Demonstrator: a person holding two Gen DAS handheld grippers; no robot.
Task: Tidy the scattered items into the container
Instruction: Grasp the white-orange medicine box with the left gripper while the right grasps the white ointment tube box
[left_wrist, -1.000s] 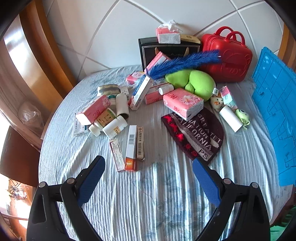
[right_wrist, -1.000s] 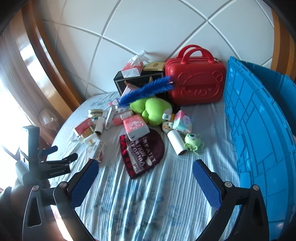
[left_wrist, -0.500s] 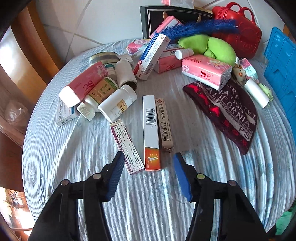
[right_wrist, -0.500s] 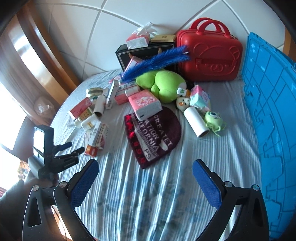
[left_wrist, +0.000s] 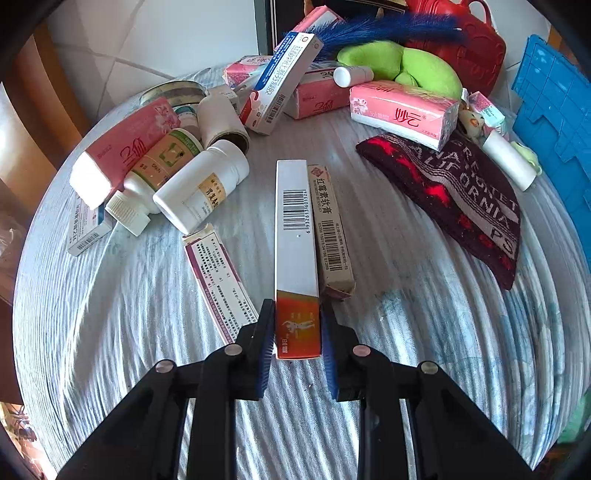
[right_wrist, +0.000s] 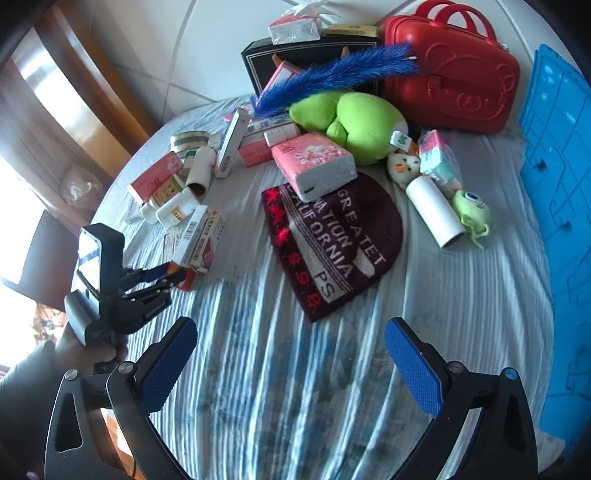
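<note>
the round worktop (left_wrist: 424, 332) wears a striped pale-blue cloth, and the blue container (right_wrist: 554, 192) stands along its right edge. at the far side a red case (right_wrist: 454, 74) sits beside a black box (right_wrist: 266, 62), with a green plush (right_wrist: 354, 122) and a blue feather (right_wrist: 332, 74) just in front. a dark red beanie (left_wrist: 461, 199) lies flat right of centre, a pink tissue pack (left_wrist: 402, 114) resting on its far end. left of centre, white pill bottles (left_wrist: 199, 188) lie on their sides among small cartons. a long white box with an orange end (left_wrist: 295, 240) lies near the middle, touching a beige box (left_wrist: 328, 229) on its right; a white-and-maroon box (left_wrist: 221, 280) lies just left. the left gripper (left_wrist: 297, 332) has its fingers clenched on the orange near end of the long box, which rests on the cloth. the right gripper (right_wrist: 288, 365) hovers over bare cloth near the beanie, fingers spread wide and grasping nothing.
</note>
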